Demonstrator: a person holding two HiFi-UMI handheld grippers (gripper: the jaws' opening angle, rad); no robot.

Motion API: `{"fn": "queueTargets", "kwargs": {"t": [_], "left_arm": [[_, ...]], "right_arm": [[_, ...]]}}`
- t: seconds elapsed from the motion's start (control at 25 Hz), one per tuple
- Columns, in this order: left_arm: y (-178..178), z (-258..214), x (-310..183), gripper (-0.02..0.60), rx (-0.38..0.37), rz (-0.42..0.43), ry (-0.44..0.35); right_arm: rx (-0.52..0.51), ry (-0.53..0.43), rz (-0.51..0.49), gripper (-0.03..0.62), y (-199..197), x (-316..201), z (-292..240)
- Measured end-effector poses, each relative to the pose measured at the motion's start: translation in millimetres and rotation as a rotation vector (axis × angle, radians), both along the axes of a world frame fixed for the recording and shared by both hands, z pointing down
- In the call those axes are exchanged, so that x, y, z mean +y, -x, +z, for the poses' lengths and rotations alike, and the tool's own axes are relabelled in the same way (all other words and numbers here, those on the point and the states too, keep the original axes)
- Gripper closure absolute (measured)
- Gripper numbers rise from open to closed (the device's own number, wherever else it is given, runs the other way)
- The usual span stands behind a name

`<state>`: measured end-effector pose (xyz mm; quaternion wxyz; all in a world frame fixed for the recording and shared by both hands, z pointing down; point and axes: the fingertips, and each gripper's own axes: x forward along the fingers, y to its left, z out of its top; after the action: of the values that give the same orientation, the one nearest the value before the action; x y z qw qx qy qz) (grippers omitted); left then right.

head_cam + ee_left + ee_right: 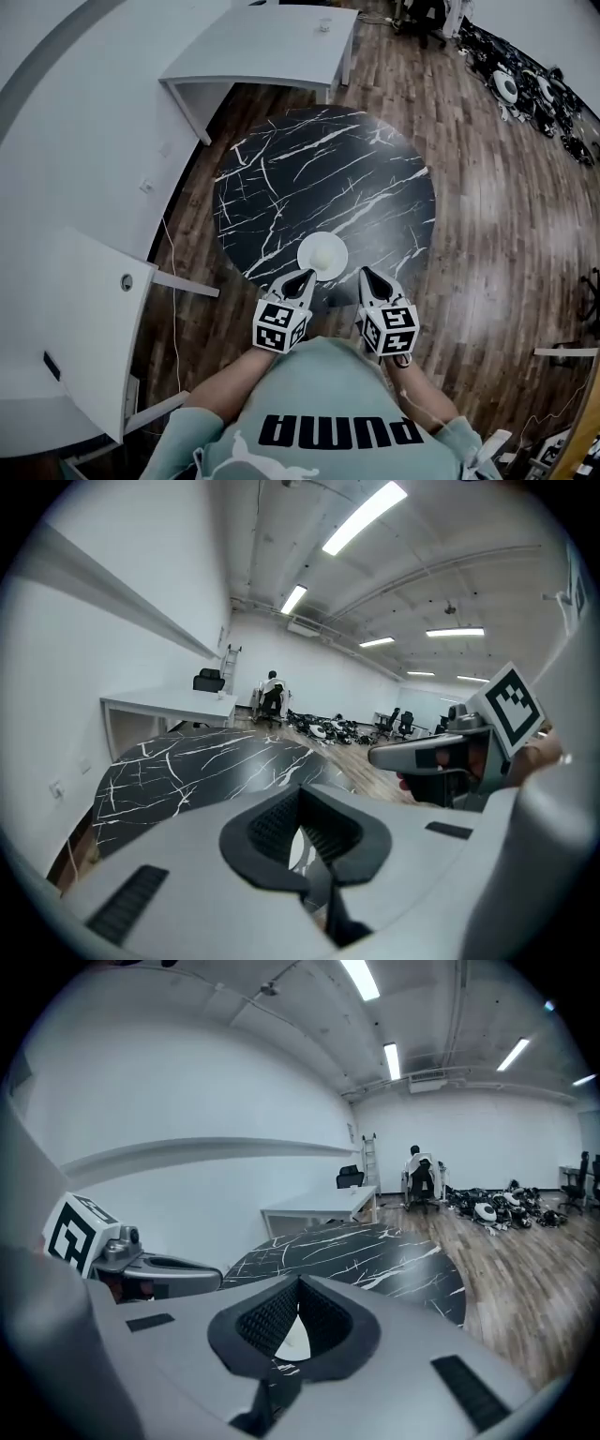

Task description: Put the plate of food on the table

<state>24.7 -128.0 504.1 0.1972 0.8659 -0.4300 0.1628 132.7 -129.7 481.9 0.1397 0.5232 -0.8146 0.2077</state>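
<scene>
The plate of food (pixel 322 255) sits on the round black counter (pixel 281 178), near its front edge. The left gripper (pixel 302 278) at the rim and the right gripper (pixel 367 277) just beside both have closed, empty fingers. Best to draw them straight back without nudging the plate.

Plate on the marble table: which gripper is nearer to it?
Left. The left gripper reaches the near-left rim of the plate; the right gripper sits apart, off its near-right side.

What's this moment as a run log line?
plate of food: on black marble table, near edge | left gripper: jaws shut, at plate rim | right gripper: jaws shut, beside plate
</scene>
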Motion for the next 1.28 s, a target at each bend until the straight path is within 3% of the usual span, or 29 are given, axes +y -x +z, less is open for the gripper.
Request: {"fn": "queueTargets", "kwargs": {"t": [0.68,1.28], "left_arm": [[-17.3,-92.4,74.9,0.575,0.048,-0.150,-0.133],[31.8,-141.8,108.7,0.575,0.028,-0.168,-0.225]], "right_arm": [[-0.039,-0.183,-0.106,0.585,-8.6,67.0,-85.7],[-0.053,-0.240,-0.076,0.585,31.1,98.1,-121.4]]}}
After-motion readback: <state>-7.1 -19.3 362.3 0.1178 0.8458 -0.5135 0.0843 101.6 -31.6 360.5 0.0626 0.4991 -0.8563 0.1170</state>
